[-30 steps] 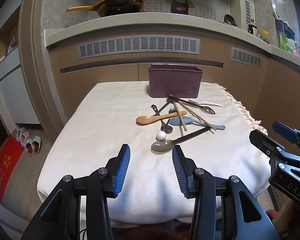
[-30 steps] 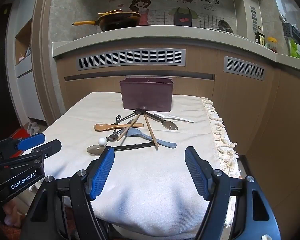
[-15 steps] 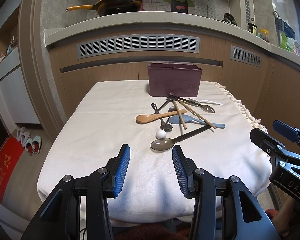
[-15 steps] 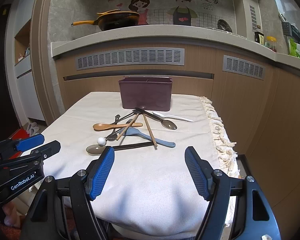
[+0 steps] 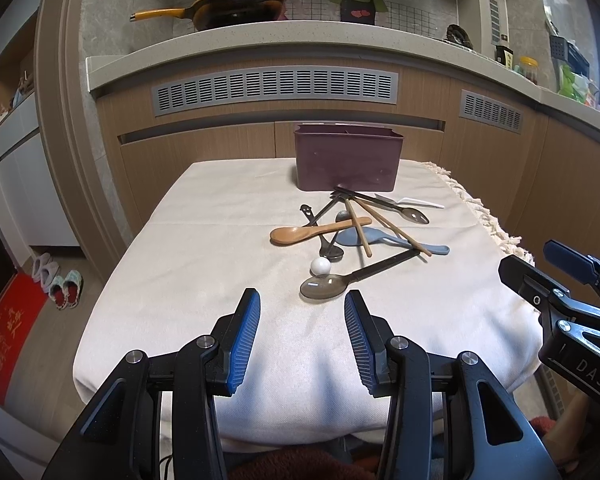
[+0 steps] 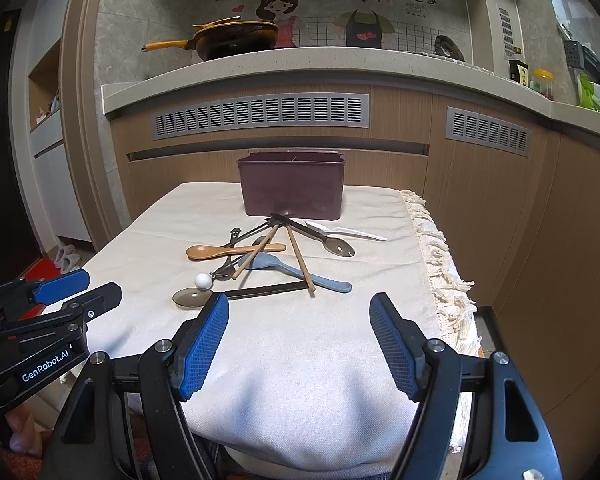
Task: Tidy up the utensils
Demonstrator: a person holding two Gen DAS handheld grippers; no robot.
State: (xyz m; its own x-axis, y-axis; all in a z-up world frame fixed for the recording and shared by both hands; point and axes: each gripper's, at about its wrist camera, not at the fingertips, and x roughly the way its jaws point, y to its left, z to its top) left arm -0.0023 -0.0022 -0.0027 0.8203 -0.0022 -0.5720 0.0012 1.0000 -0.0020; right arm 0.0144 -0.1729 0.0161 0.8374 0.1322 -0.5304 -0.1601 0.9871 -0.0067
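Hovering at the table's near edge, both grippers are pointing down at the utensil pile; left gripper (image 5: 302, 312) spread and empty, right gripper (image 6: 298, 316) spread wider, empty. Dark spoon (image 5: 324, 286) is lying just ahead of left fingers, handle running right-and-away; purple holder (image 5: 348, 162) is sitting beyond

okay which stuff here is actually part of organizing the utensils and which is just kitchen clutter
Job: maroon holder; wooden spoon; chopsticks; blue spoon; dark spoon; white spoon.

Clutter: frying pan; slippers; jars.
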